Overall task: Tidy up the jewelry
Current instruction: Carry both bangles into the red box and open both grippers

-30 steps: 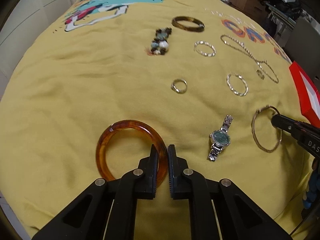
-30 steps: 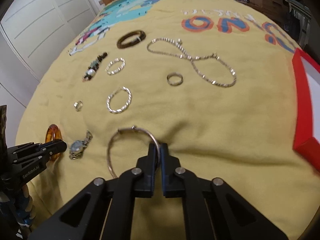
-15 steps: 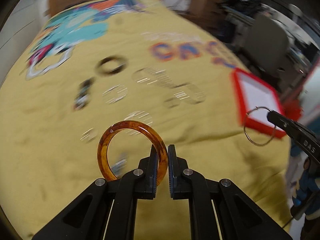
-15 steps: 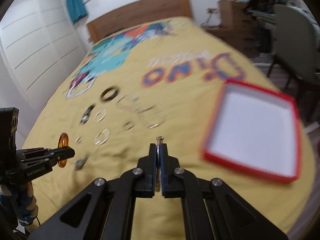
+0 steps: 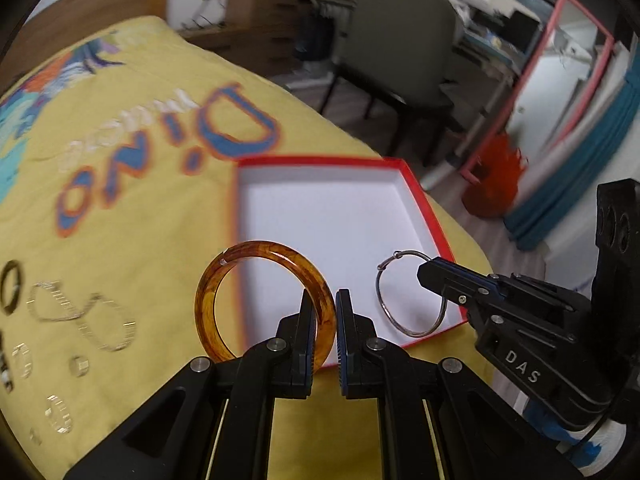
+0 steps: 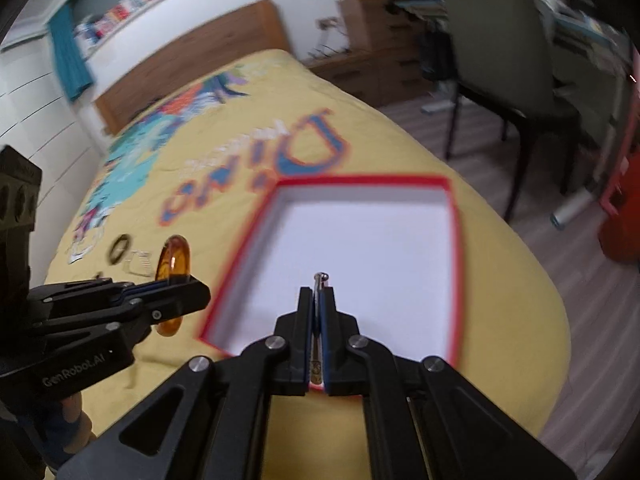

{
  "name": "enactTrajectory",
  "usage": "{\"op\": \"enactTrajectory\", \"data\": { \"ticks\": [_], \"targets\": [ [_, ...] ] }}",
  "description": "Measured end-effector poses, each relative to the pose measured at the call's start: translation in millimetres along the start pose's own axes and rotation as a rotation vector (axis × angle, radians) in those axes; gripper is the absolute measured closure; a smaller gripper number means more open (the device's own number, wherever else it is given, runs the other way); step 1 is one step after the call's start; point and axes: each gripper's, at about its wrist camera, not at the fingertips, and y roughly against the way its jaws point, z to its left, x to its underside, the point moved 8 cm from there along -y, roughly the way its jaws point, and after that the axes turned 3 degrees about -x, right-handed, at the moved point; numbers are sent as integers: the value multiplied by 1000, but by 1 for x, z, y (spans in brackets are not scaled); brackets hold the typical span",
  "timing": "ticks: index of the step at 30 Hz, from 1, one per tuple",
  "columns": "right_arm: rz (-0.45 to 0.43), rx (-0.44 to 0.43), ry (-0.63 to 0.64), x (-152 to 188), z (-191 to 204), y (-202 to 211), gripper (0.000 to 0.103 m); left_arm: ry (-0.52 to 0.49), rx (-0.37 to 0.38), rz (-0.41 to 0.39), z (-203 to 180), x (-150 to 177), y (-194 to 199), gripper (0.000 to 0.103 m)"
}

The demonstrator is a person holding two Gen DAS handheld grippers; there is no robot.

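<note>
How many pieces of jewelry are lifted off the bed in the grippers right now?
2. The amber bangle is clamped in the left gripper; the thin silver hoop is clamped in the right gripper. Both hang over the near edge of the red box.

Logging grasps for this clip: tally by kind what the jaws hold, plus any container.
Amber bangle: 1, in the left gripper
Thin silver hoop: 1, in the right gripper
Red box: 1, open, nothing inside
Total: 3
</note>
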Motion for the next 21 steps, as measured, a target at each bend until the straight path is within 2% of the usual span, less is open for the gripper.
{"op": "enactTrajectory", "data": {
  "ticks": [4,8,11,14,18,21],
  "targets": [
    [25,69,-53,14,-40,-7,99,-36,-26,64,-13,7,-37,94],
    [31,96,-62,14,-53,-11,97,-35,-48,120,-13,20,-61,93],
    [30,118,-61,18,-58,-10,96,-57,-68,133,-11,29,-63,84],
    [33,122,-62,21,-62,-9,96,-53,-91,118,-7,30,-58,67],
    [28,128,-55,24,-59,-1,93,-27,-86,77,1,27,-40,58],
    [15,145,-53,24,-58,11,78,-17,-91,36,3,23,-21,51]
  ]
}}
